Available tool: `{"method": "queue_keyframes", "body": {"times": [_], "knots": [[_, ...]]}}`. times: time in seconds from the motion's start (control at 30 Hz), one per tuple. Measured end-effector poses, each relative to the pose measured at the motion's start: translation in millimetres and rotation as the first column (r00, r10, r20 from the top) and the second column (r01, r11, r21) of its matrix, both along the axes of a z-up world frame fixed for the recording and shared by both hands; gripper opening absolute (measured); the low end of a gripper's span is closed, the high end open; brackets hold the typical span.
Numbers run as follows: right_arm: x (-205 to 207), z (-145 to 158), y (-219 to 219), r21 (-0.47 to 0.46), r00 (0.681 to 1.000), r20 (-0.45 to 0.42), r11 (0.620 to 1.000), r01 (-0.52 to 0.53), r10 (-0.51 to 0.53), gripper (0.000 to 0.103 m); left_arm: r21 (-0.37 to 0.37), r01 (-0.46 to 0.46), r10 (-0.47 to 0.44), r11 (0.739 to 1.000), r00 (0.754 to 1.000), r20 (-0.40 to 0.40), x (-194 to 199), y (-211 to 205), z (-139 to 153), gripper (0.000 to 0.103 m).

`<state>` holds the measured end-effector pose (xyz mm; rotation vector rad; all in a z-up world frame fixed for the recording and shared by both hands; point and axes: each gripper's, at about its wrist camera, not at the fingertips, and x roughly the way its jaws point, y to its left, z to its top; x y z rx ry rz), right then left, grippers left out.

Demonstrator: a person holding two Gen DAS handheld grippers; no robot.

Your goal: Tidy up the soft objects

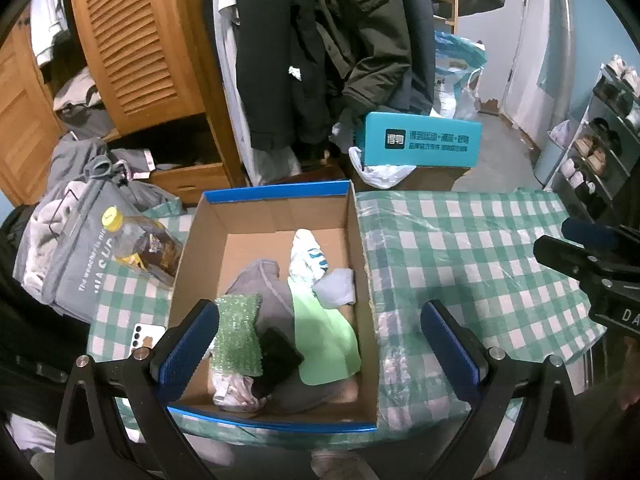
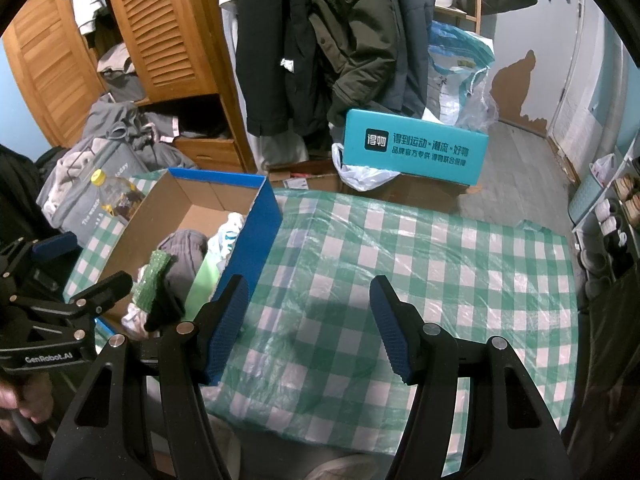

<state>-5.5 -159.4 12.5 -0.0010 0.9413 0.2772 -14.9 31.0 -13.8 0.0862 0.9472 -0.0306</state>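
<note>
An open cardboard box [image 1: 362, 240] with blue outer walls [image 2: 258, 236] stands on the left part of a green-and-white checked table [image 1: 472, 248]. Soft things lie inside: a green scrubbing sponge [image 1: 238, 334], a light green cloth [image 1: 326, 340], grey fabric [image 1: 260, 280], a white-and-teal sock [image 1: 308, 256], a black piece [image 1: 280, 354]. My left gripper [image 1: 318, 344] hovers open above the box's near half, holding nothing. My right gripper [image 2: 310, 328] is open over bare tablecloth [image 2: 400, 264] to the right of the box, also with nothing in it.
A yellow-capped bottle [image 1: 136, 244], a grey bag [image 1: 72, 248] and a white phone [image 1: 146, 334] lie left of the box. Behind the table are hanging coats [image 1: 320, 48], a teal carton [image 1: 420, 140], a wooden wardrobe [image 1: 136, 36] and a shoe rack [image 1: 600, 136].
</note>
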Motion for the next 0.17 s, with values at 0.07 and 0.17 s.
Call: {"method": "queue_keyframes", "body": {"times": [0.07, 0.17], "knots": [[-1.0, -1.8, -1.3, 0.001, 1.0, 0.0, 1.0, 0.0, 0.0, 0.062, 0.012, 0.005, -0.005, 1.0, 1.0, 0.001, -0.7, -0.4, 0.0, 0.102], [-0.5, -1.0, -0.6, -0.001, 1.0, 0.0, 1.0, 0.0, 0.0, 0.062, 0.028, 0.012, -0.012, 1.0, 1.0, 0.0, 0.1, -4.6, -0.1, 0.102]]}}
